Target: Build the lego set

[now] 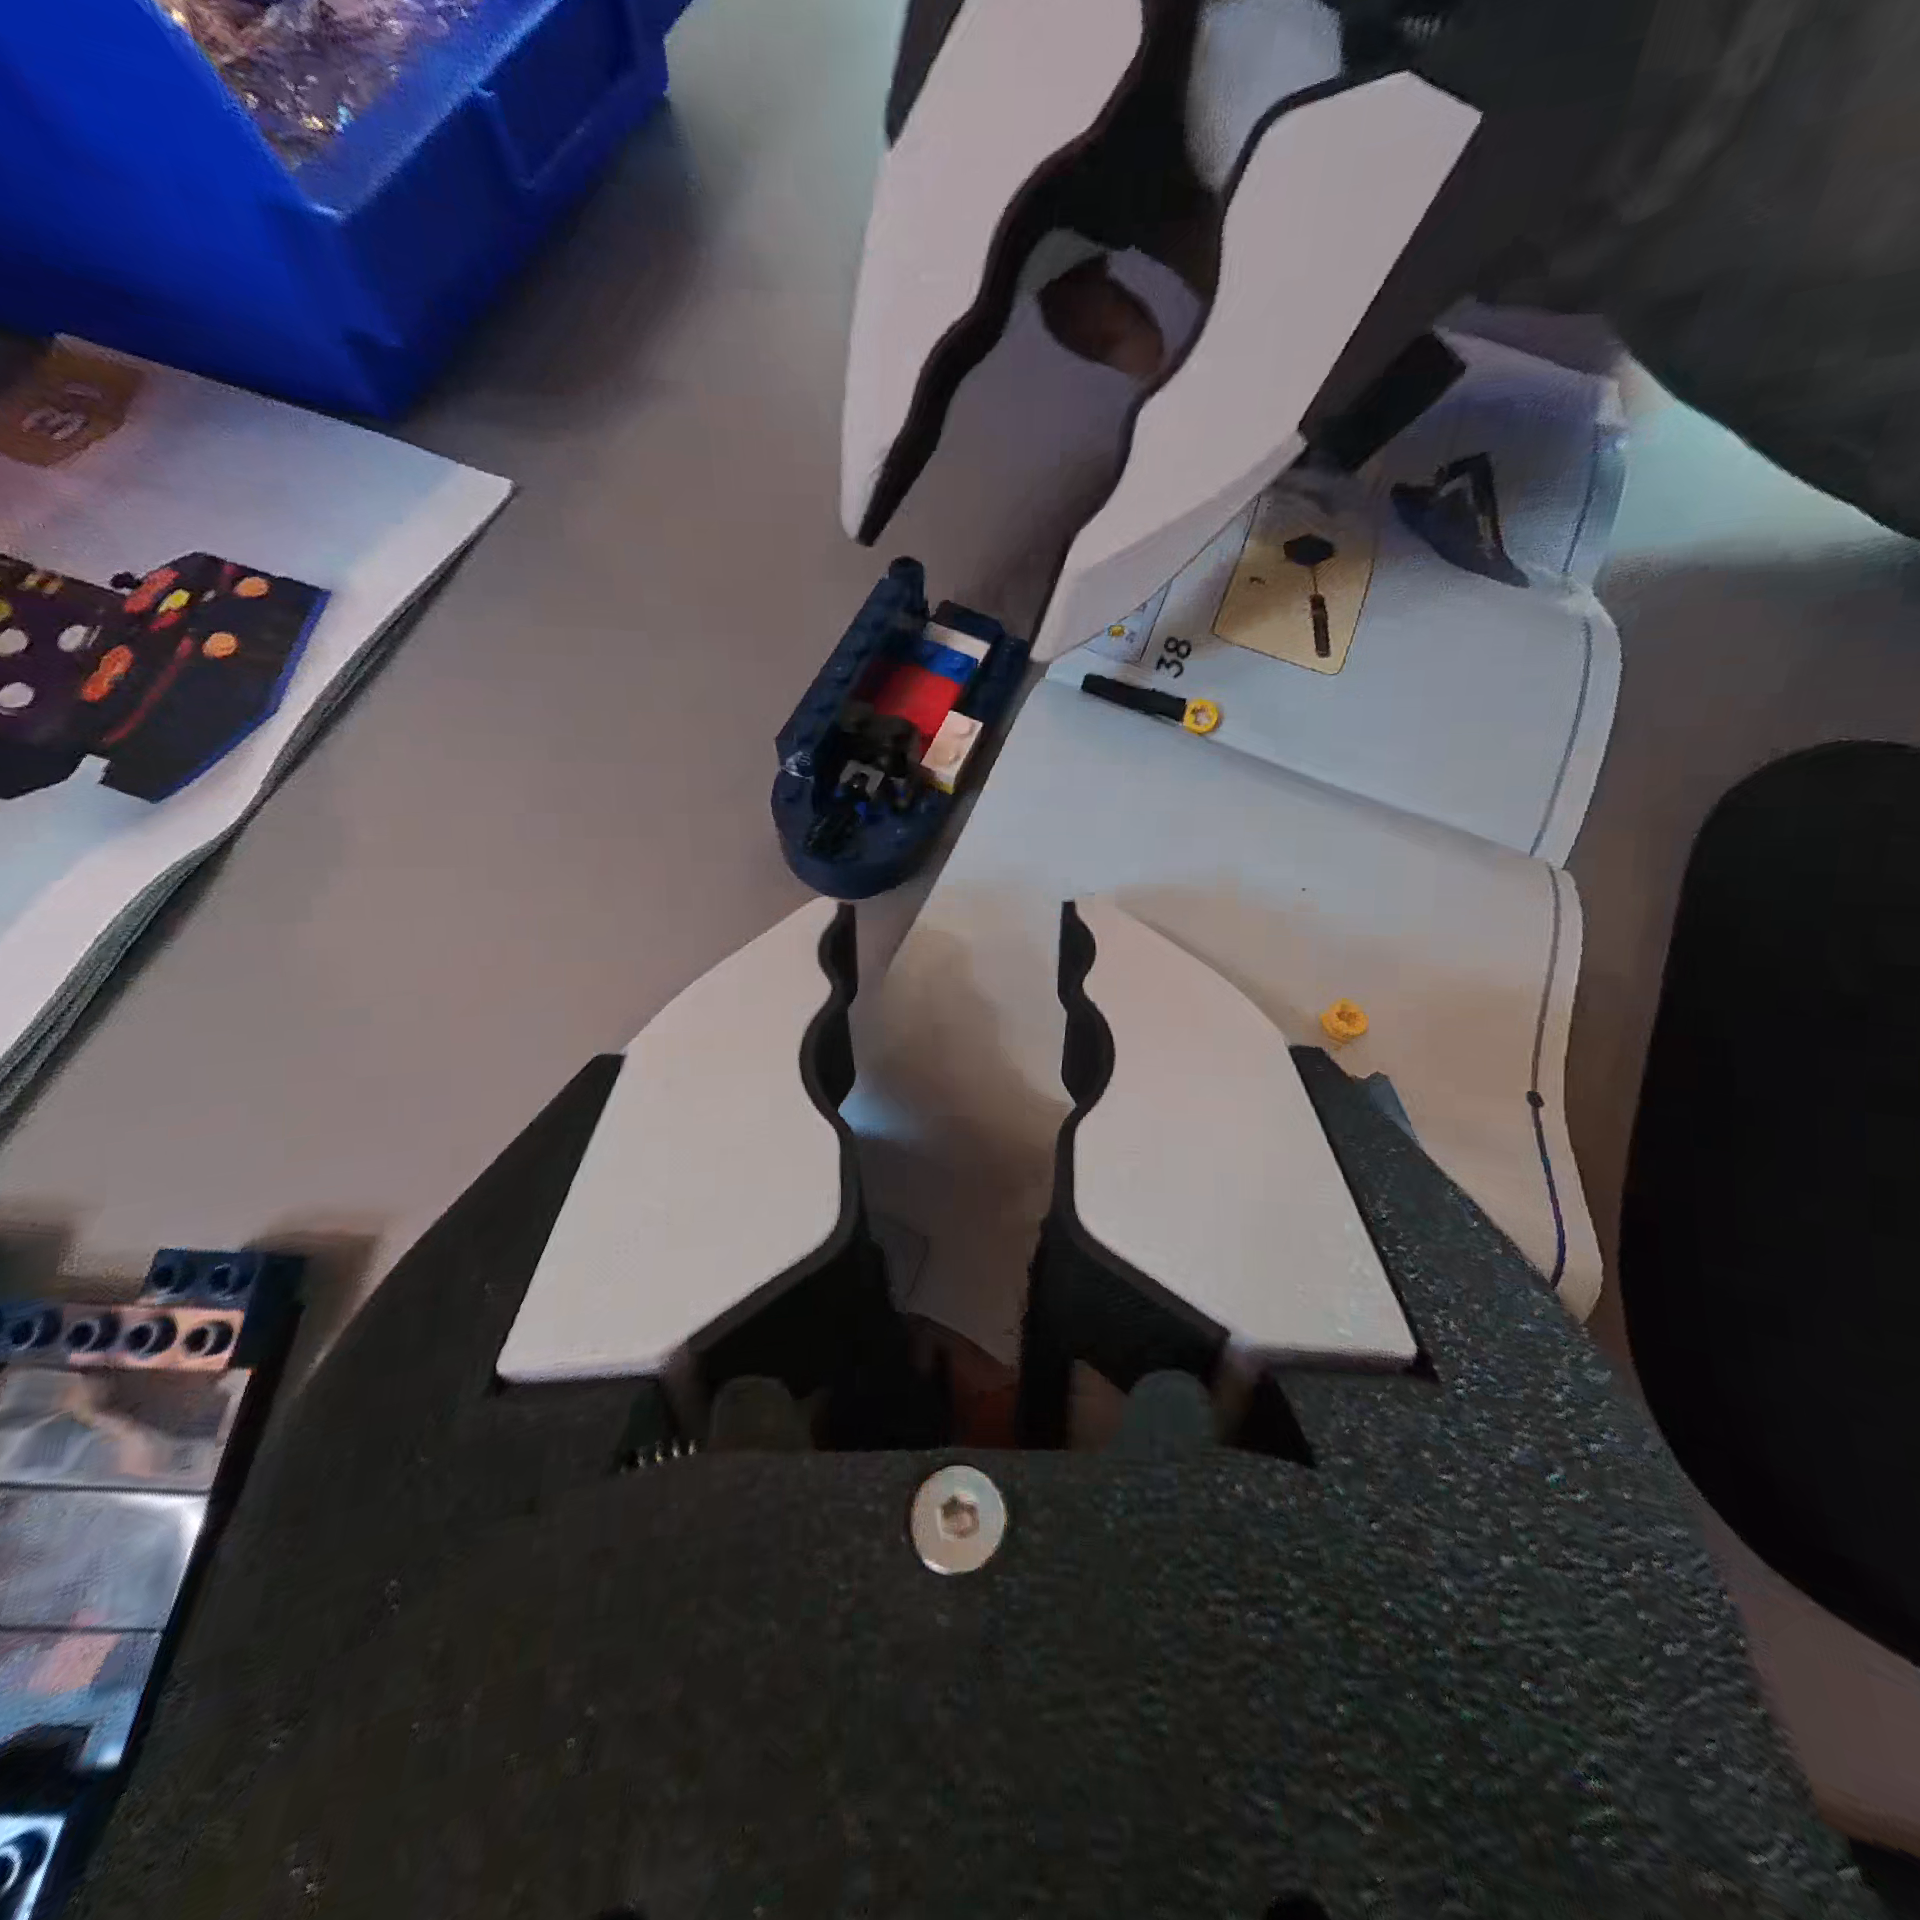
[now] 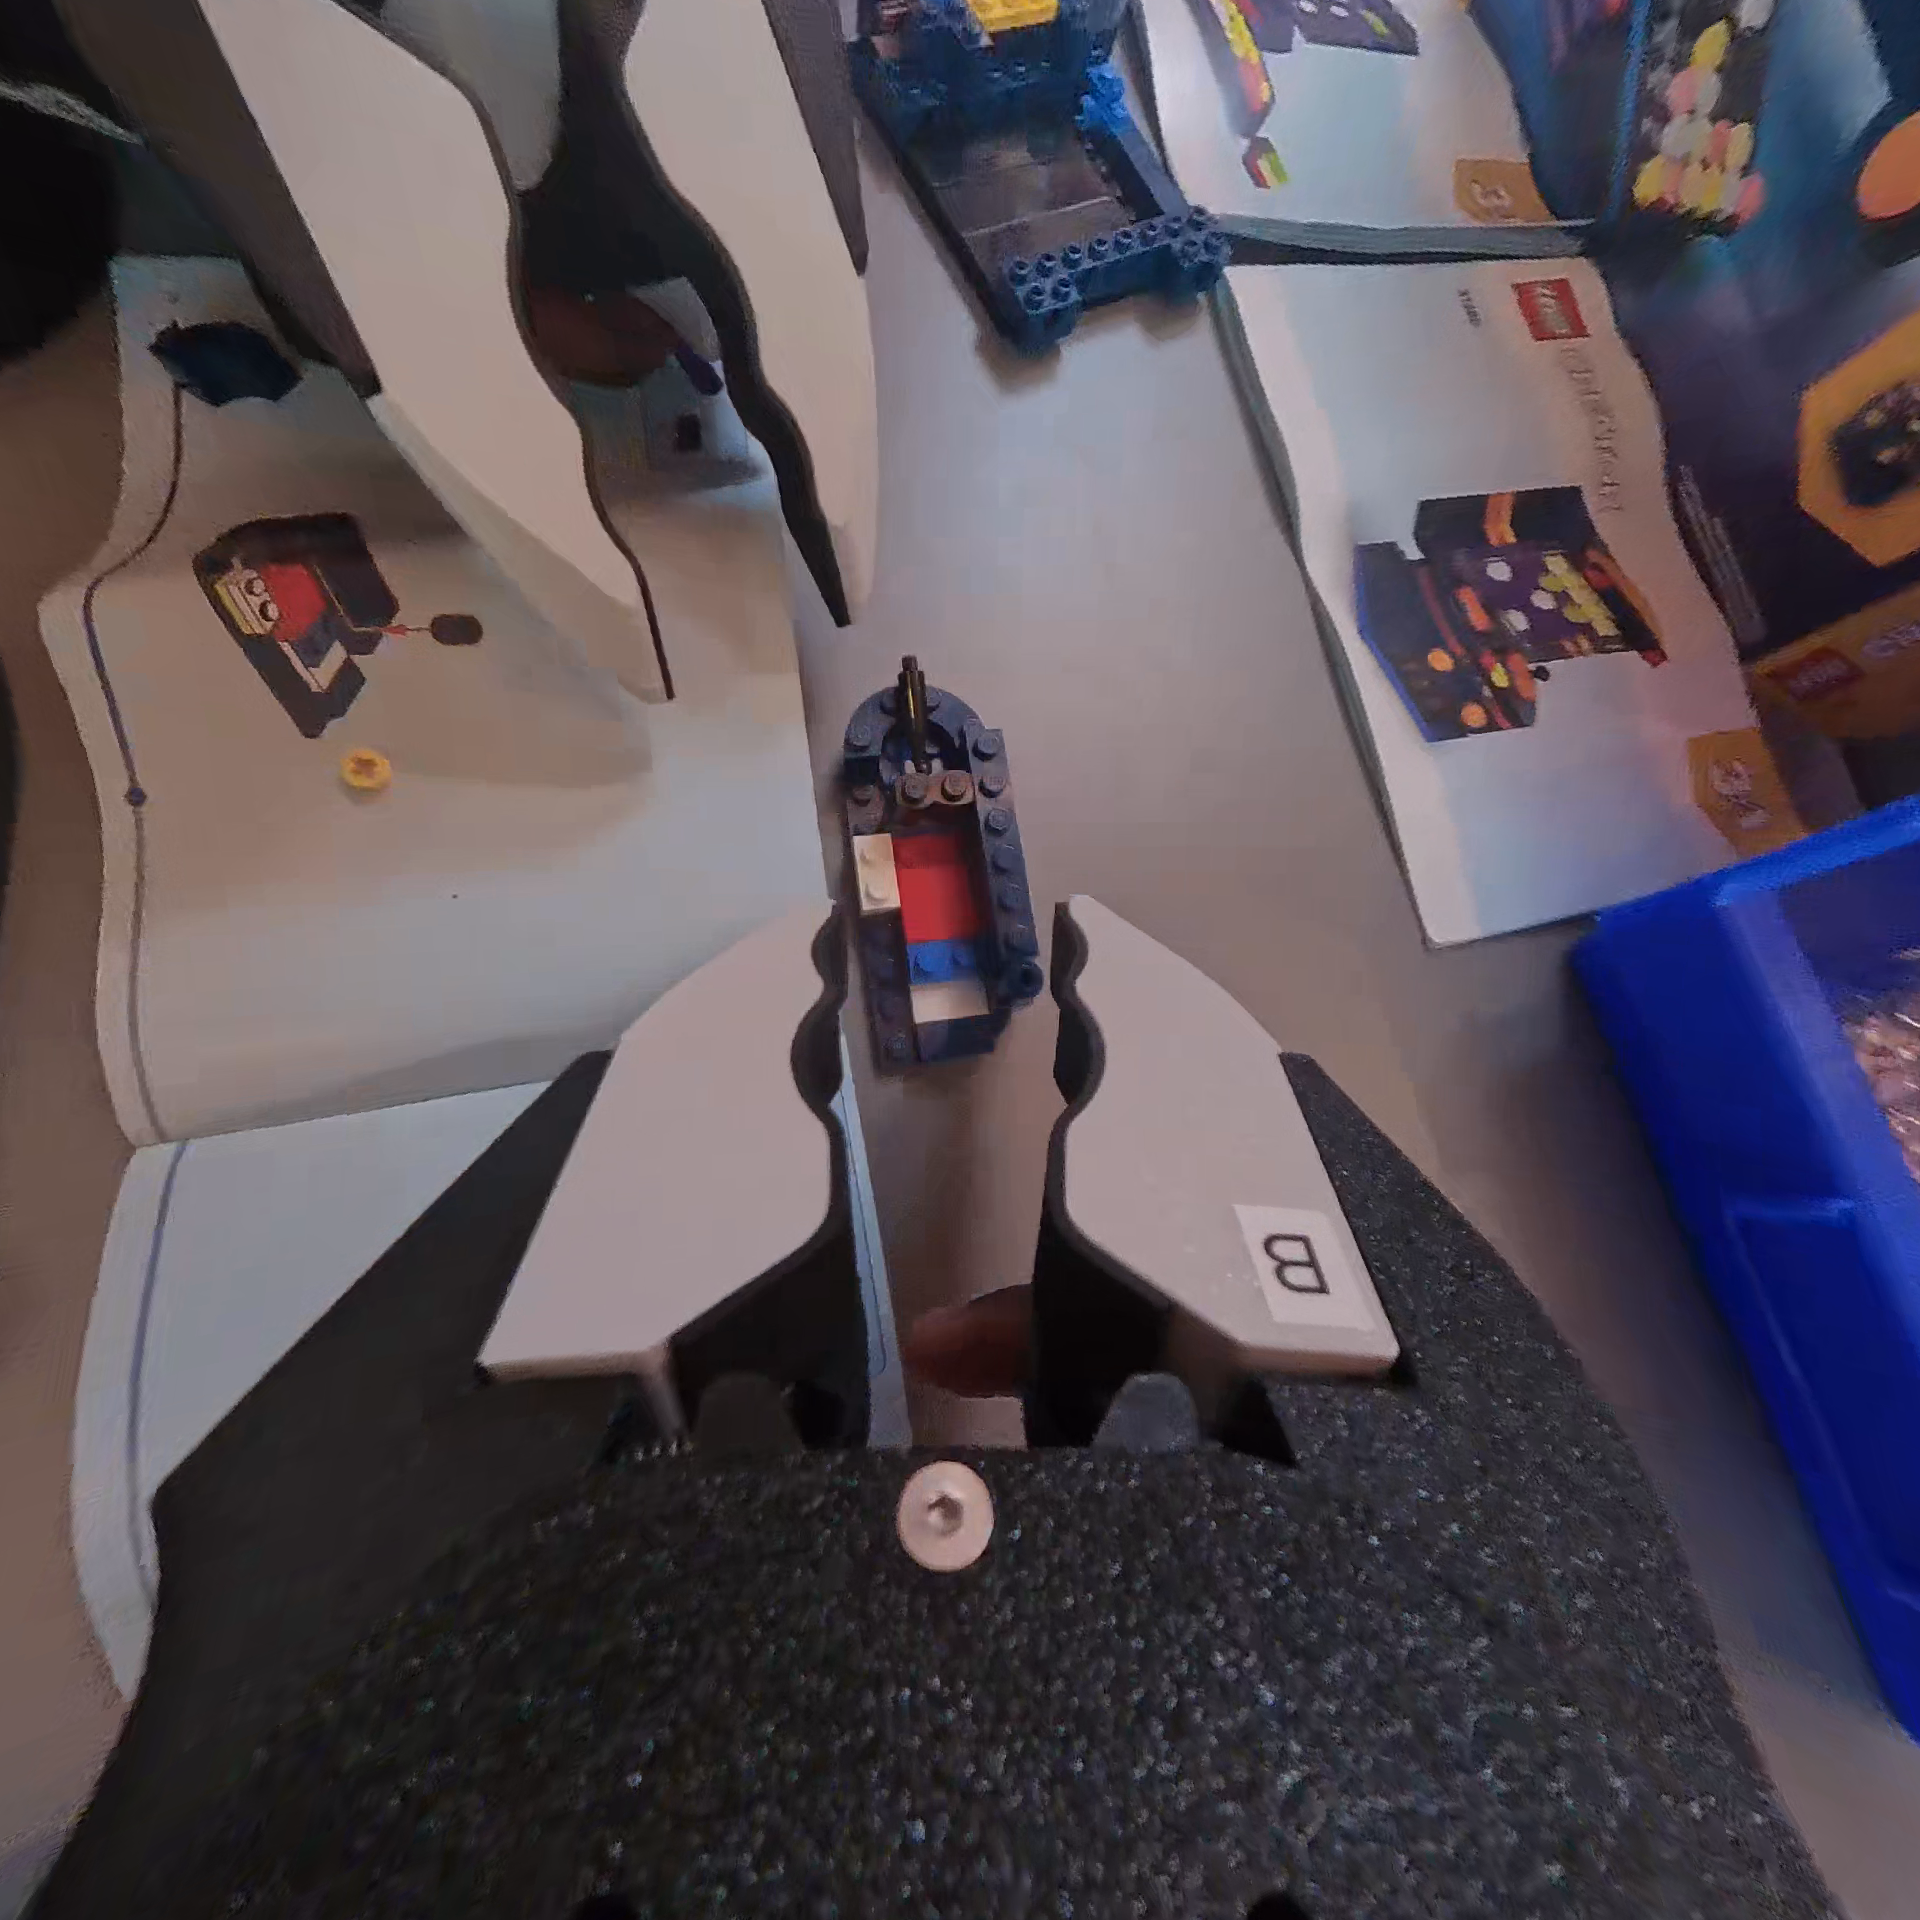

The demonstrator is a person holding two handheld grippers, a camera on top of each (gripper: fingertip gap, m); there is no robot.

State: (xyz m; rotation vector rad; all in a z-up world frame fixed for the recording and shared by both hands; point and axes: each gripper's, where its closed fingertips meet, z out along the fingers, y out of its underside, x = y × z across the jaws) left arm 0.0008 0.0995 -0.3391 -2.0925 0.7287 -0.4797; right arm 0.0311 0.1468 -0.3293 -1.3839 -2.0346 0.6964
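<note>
A small dark blue brick boat point(image 2: 940, 883) with red, blue and white bricks inside lies on the grey table point(image 2: 1122, 623). It also shows in the left wrist view point(image 1: 894, 738). My right gripper point(image 2: 951, 920) is open. Its fingertips straddle the boat's rear end, and a gap shows between the right pad and the hull. My left gripper point(image 1: 956, 920) is open and empty, just short of the boat's rounded bow, over the edge of an open instruction booklet point(image 1: 1299, 831). Each gripper shows in the other view, the right point(image 1: 956, 587) and the left point(image 2: 753, 649).
A small yellow round piece point(image 1: 1343, 1020) and a dark blue piece point(image 1: 1455, 520) lie on the open booklet. A second booklet point(image 2: 1507, 623), a blue bin point(image 2: 1766, 1195), a blue brick build point(image 2: 1039, 156) and a printed box point(image 2: 1818, 468) stand around. One gripper's finger ends stand about 6 centimetres off the other's. Measured from the fingertips, the blue brick build point(image 2: 1039, 156) is 15 centimetres or so from the left gripper and 20 centimetres from the right.
</note>
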